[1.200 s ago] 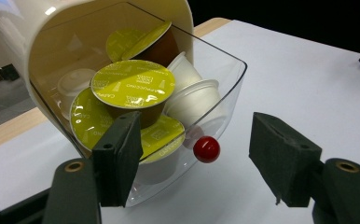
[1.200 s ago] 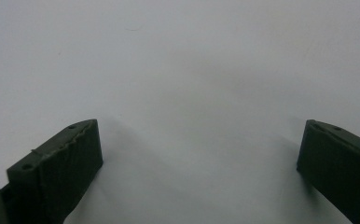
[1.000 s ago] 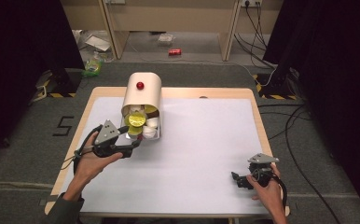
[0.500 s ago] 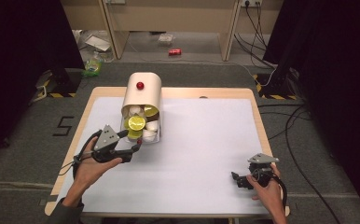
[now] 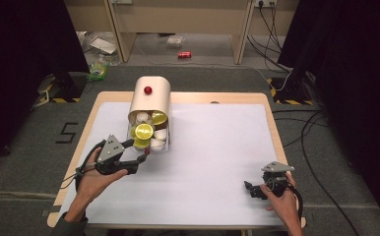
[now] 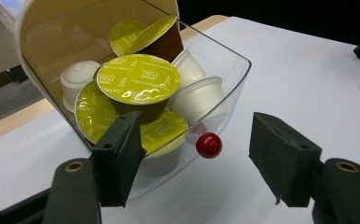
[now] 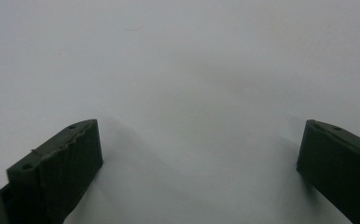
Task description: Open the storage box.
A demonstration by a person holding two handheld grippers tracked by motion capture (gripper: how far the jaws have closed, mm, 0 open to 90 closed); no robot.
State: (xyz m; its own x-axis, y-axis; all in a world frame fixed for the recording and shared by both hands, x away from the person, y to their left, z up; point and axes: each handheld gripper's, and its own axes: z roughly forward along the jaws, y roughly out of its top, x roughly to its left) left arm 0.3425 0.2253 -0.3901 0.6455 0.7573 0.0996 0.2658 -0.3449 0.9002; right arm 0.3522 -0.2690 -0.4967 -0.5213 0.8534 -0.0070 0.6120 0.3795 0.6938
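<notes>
While our left gripper [image 6: 194, 175] stands just in front of the cream, round-topped capsule dispenser with the clear plastic tilt-out drawer [image 5: 149, 105], we judge the work to be at an early stage. That drawer [image 6: 225, 81] leans outward, toward us in the left gripper view, and shows its load: coffee capsules with yellow-green foil lids [image 6: 138, 79] mixed with plain white plastic capsules [image 6: 199, 95]. All of them still lie inside the drawer, and none rests on the white surface [image 5: 217, 147].

The small red ball knob [image 6: 209, 145] on the drawer's front sits between our left jaws, which stand apart on either side of it without touching it. They hold nothing. In the high view the dispenser stands at the far left part of the surface, with a second red knob [image 5: 148, 90] on its rounded top.

Our right gripper [image 5: 257, 189] rests well apart, near the front right corner of the surface. In the right gripper view its jaws stand wide open over bare white surface, with nothing between them.

So the drawer is open and the capsules are within reach. What remains, as we read it, is either to take a capsule out or to close the jaws on the knob and move the drawer; we cannot tell which is meant.
</notes>
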